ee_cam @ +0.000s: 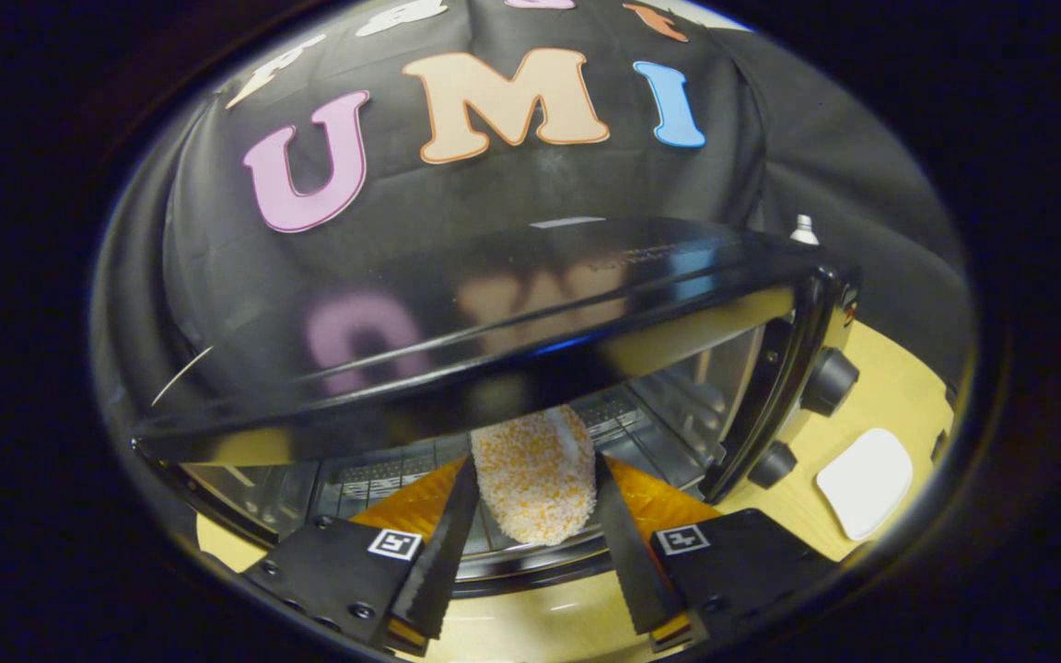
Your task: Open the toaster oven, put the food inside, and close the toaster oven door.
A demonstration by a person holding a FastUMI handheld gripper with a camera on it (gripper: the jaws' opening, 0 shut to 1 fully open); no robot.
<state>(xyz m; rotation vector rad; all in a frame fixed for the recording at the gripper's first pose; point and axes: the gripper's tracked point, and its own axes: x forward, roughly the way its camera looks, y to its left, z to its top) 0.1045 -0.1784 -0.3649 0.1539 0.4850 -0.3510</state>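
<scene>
A breaded, orange-speckled oval piece of food (535, 479) sits between my two fingers, which press on it from both sides, so my gripper (535, 463) is shut on it. The black glossy toaster oven (494, 304) stands right in front with its mouth open. The food hangs at the oven's mouth, its far end just under the top front edge and above the wire rack (383, 474). The lowered door's rim (530, 564) curves below the food, between my fingers.
Two black knobs (830, 382) line the oven's right side. A white rounded pad (865, 482) lies on the pale wooden table (899, 396) to the oven's right. A small white bottle top (803, 230) shows behind the oven. Black cloth forms the wall behind.
</scene>
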